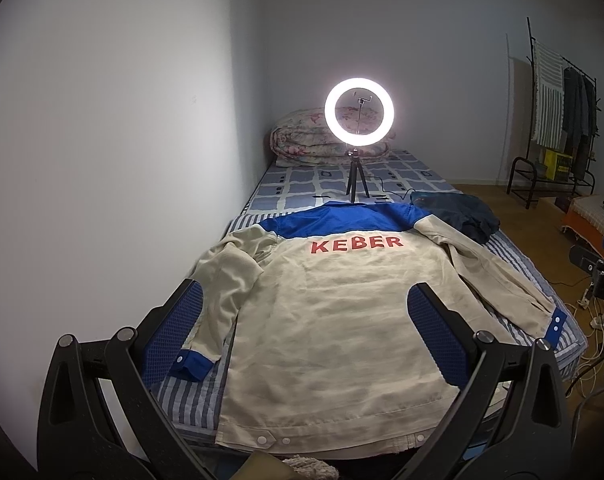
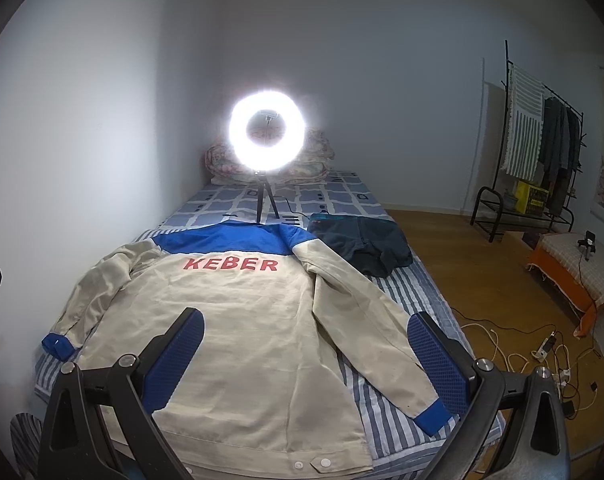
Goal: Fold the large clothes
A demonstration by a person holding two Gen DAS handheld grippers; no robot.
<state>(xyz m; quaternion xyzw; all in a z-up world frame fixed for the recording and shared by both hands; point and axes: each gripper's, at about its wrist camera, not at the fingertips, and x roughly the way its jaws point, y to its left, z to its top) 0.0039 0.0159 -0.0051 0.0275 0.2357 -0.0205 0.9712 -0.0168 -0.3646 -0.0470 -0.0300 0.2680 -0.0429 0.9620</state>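
A beige jacket (image 1: 333, 320) (image 2: 238, 336) with a blue yoke, blue cuffs and red "KEBER" lettering lies flat, back side up, on the striped bed sheet (image 1: 190, 396) (image 2: 385, 420). Both sleeves lie spread out at its sides. My left gripper (image 1: 305, 328) hovers open above the jacket's lower half, with nothing between its blue-padded fingers. My right gripper (image 2: 305, 344) is also open and empty, above the jacket's lower right part, its right finger close to the blue cuff (image 2: 431, 416) of the right sleeve. In the left wrist view part of the right gripper shows at the far right edge.
A lit ring light on a small tripod (image 1: 357, 120) (image 2: 266, 136) stands on the bed behind the collar. Dark folded trousers (image 1: 461, 212) (image 2: 361, 244) lie at the right. A rolled quilt (image 1: 313, 140) sits by the wall. Cables (image 2: 541, 356) and a clothes rack (image 2: 541, 152) occupy the floor at right.
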